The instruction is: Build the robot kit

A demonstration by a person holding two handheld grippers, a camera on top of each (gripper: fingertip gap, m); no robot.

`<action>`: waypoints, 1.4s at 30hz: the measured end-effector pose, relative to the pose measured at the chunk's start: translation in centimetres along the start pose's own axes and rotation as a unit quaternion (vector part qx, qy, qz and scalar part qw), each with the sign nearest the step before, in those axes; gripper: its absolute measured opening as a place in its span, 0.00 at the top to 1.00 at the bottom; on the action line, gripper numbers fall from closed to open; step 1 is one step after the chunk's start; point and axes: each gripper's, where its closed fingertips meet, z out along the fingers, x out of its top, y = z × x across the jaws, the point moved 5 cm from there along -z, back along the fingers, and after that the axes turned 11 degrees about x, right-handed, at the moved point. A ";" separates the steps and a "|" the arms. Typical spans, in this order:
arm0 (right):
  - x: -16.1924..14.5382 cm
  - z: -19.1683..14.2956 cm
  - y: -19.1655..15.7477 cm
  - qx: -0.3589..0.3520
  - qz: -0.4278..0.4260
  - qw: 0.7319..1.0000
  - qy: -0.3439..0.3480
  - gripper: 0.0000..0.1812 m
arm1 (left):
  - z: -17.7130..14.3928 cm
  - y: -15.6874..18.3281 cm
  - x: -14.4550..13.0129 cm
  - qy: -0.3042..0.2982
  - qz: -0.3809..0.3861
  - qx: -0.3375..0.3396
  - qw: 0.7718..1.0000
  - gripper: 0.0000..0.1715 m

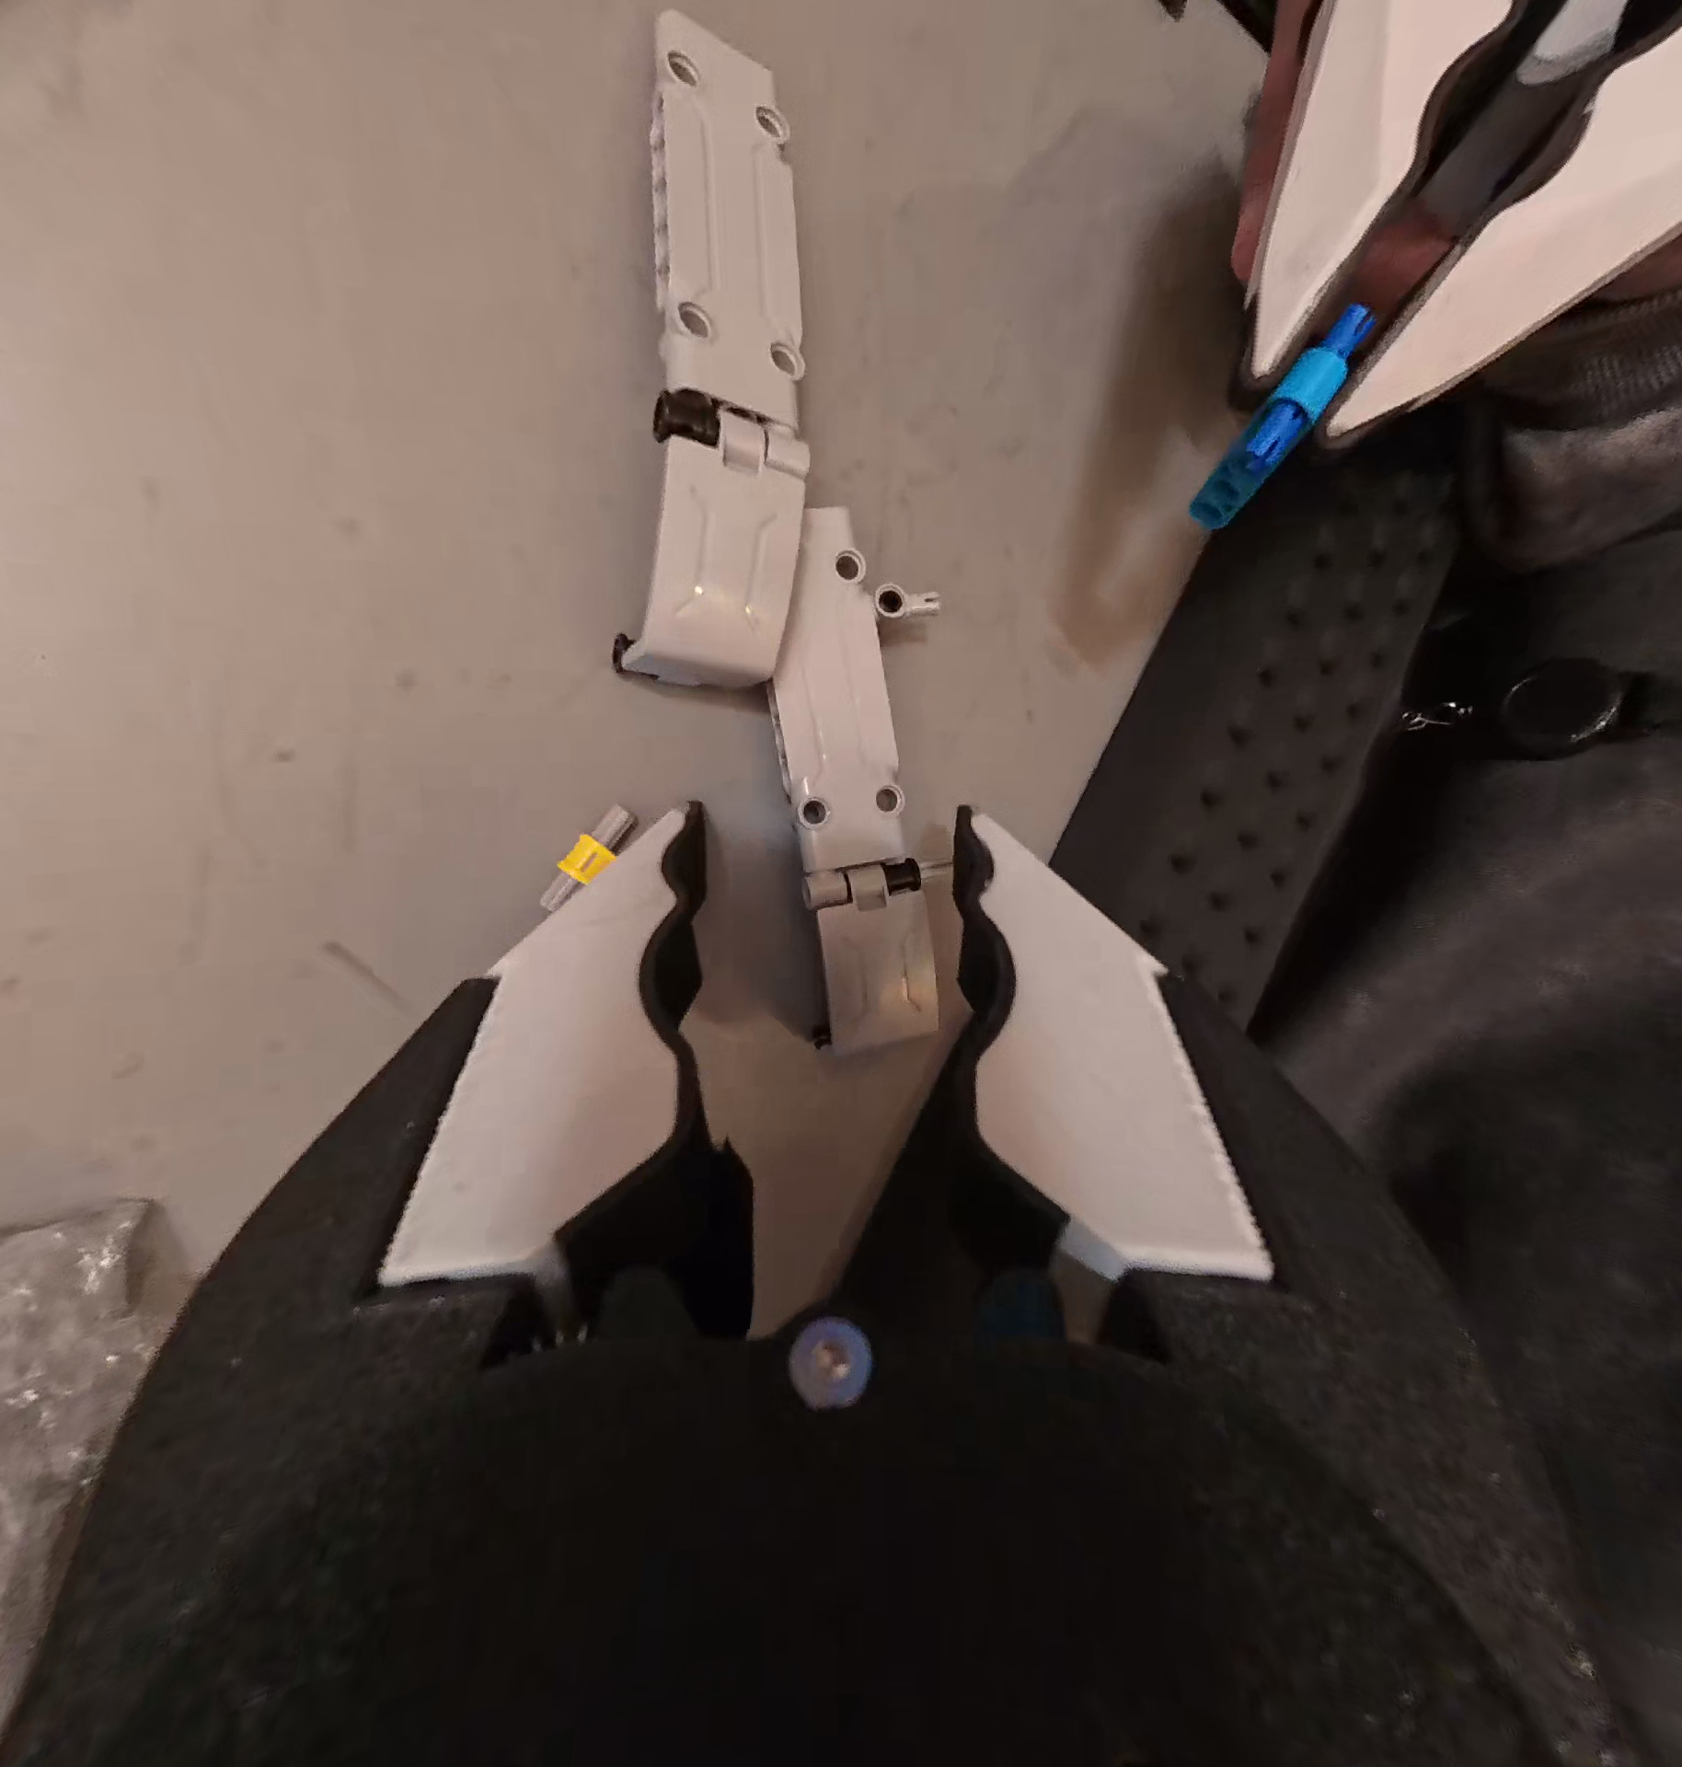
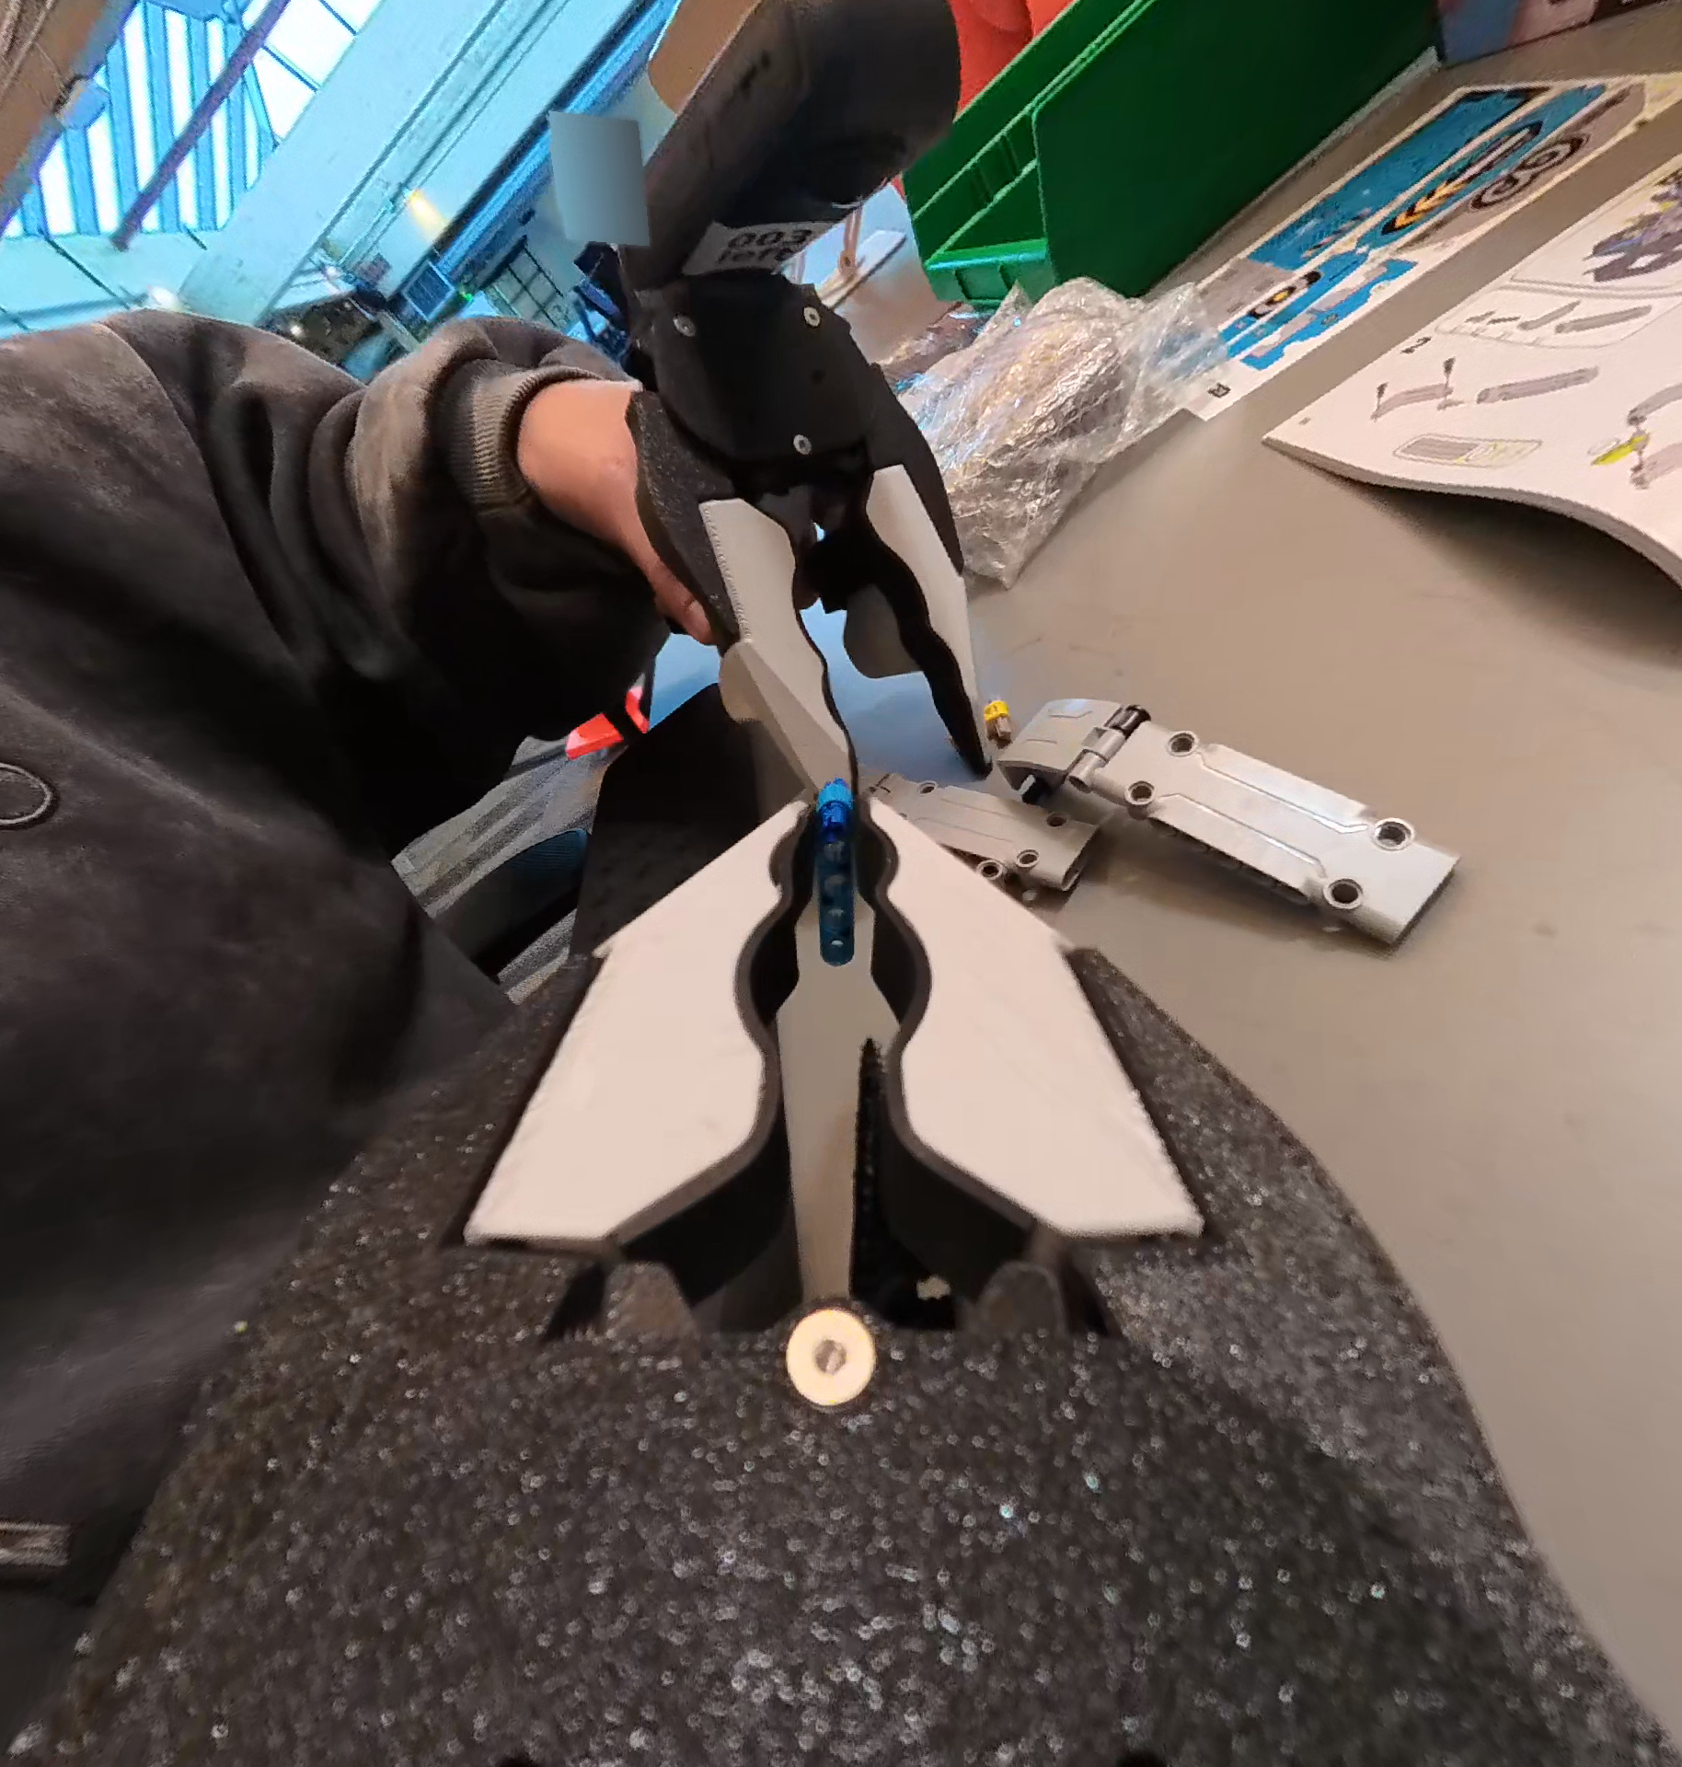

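Both tongs show in each view. Left gripper [image 1: 826, 822] hangs tips-down over the grey table [image 1: 292, 478] with its jaws spread apart, straddling the hinged end of the nearer grey panel [image 1: 851, 765]; nothing is clamped between them. One tip sits just beside a thin pin that sticks out of that panel's hinge. Right gripper [image 2: 835, 813] is closed on a small blue piece [image 2: 834, 884] — a short blue bar with a darker blue pin through it. The bar's long axis runs along the fingers, and one end pokes out past the tips, clear of the table.

Two grey hinged panels lie flat on the table, the farther panel [image 1: 727, 258] overlapping the nearer one at one corner; both stretch lengthwise away from the left gripper. A single small grey rod with a yellow collar [image 1: 587, 858] lies just outside the left gripper's left finger. Farther off — one crinkled plastic bag [image 2: 1047, 392], two printed sheets [image 2: 1583, 354] and a green bin [image 2: 1153, 143].
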 end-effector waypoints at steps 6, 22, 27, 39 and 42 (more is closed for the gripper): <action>-1.9 0.7 0.8 0.014 0.072 0.996 -0.056 0.97 | -0.1 -0.4 0.3 -0.013 -0.014 -0.040 0.999 0.72; -3.2 2.8 2.9 -0.089 0.105 0.984 -0.110 0.96 | 1.2 0.3 0.1 -0.005 -0.092 -0.198 0.976 0.83; -2.4 2.2 2.5 -0.065 0.105 0.990 -0.070 0.96 | 1.8 0.8 0.3 0.010 -0.122 -0.224 0.967 0.85; -1.5 1.2 2.4 -0.053 0.100 0.993 -0.022 0.96 | 0.6 1.5 0.3 0.096 -0.194 -0.285 0.934 0.94; -1.3 1.3 2.0 -0.028 0.101 0.994 -0.013 0.97 | 0.6 1.7 0.8 0.120 -0.208 -0.303 0.922 0.93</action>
